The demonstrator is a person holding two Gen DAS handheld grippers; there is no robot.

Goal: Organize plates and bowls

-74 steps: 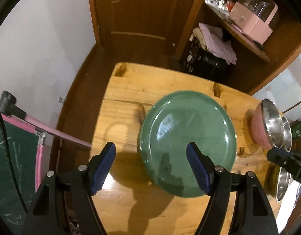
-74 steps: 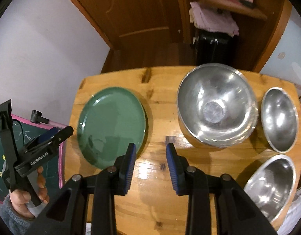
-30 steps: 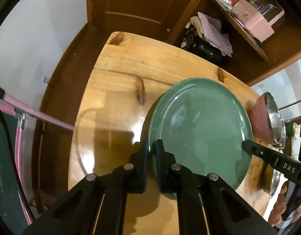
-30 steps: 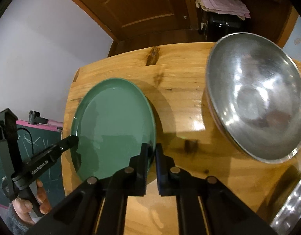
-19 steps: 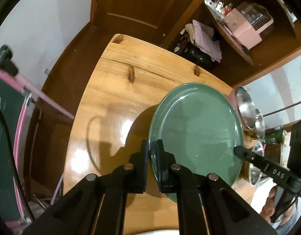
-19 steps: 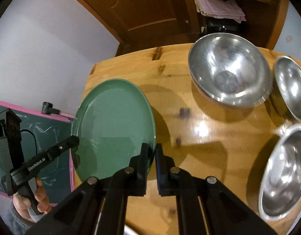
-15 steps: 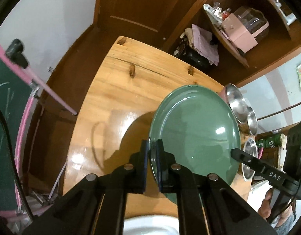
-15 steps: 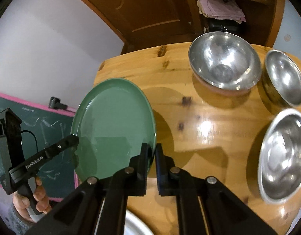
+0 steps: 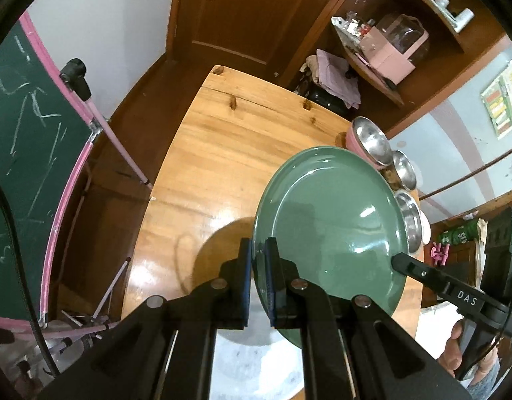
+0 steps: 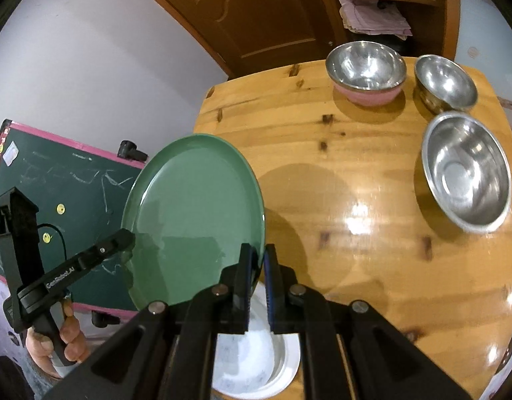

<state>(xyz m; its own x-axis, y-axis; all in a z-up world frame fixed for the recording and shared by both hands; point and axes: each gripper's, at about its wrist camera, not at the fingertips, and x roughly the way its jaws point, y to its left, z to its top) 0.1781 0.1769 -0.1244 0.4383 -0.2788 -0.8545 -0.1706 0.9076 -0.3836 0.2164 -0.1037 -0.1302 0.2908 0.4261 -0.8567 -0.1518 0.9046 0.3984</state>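
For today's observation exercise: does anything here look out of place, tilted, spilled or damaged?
Nothing is spilled or broken. The one unusual thing is the green plate: it is off the wooden table, tilted, gripped at opposite rims by the left gripper and right gripper. The three metal bowls sit upright.

Two fisheye views, each looking forward along its own claw and steeply down from above onto a wooden worktop (image 9: 202,153). The left wrist view sits at the worktop's left side, facing a brown door (image 9: 242,16) and shelves. The right wrist view sits further right, facing the same door (image 10: 272,10). Both share the green plate (image 9: 332,220) (image 10: 195,210), close to each lens, and three steel bowls (image 10: 466,170).
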